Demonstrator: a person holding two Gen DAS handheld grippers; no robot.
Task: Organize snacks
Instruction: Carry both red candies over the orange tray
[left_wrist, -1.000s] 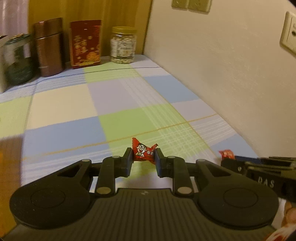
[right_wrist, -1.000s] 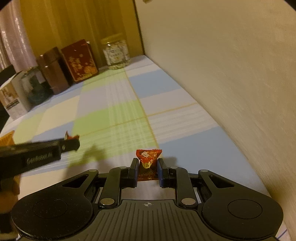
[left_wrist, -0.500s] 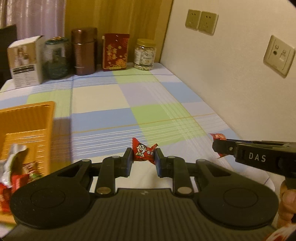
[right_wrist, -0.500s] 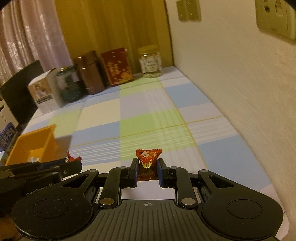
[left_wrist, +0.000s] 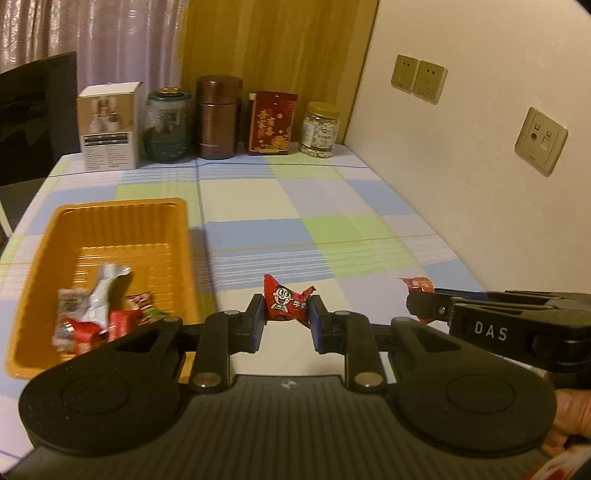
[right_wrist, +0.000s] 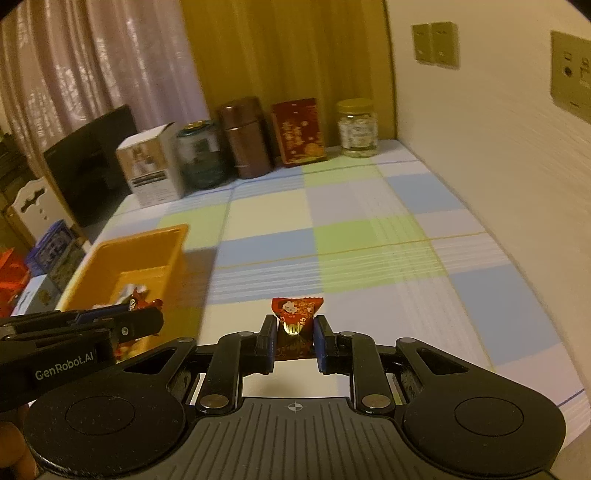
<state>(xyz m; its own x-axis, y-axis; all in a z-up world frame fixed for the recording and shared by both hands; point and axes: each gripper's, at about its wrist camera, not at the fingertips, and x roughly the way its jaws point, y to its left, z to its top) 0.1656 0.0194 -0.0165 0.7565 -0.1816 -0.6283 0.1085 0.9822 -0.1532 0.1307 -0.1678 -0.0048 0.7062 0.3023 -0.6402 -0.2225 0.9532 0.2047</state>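
My left gripper (left_wrist: 286, 314) is shut on a red candy with a cartoon face (left_wrist: 284, 301), held above the checked tablecloth. My right gripper (right_wrist: 294, 332) is shut on a dark red and gold candy (right_wrist: 295, 317). The right gripper also shows at the right of the left wrist view (left_wrist: 421, 304), its candy (left_wrist: 417, 284) poking out. The left gripper shows at the left of the right wrist view (right_wrist: 157, 321). An orange tray (left_wrist: 48, 240) lies to the left and holds several wrapped snacks (left_wrist: 96, 310); it also shows in the right wrist view (right_wrist: 110, 258).
At the table's far edge stand a white box (left_wrist: 109, 125), a green glass jar (left_wrist: 168, 125), a brown canister (left_wrist: 218, 116), a red box (left_wrist: 271, 122) and a jar of nuts (left_wrist: 319, 129). A wall with sockets (left_wrist: 541, 140) runs along the right.
Both grippers have lifted and turned left with their candies still held. The orange tray and the row of containers have come into view.
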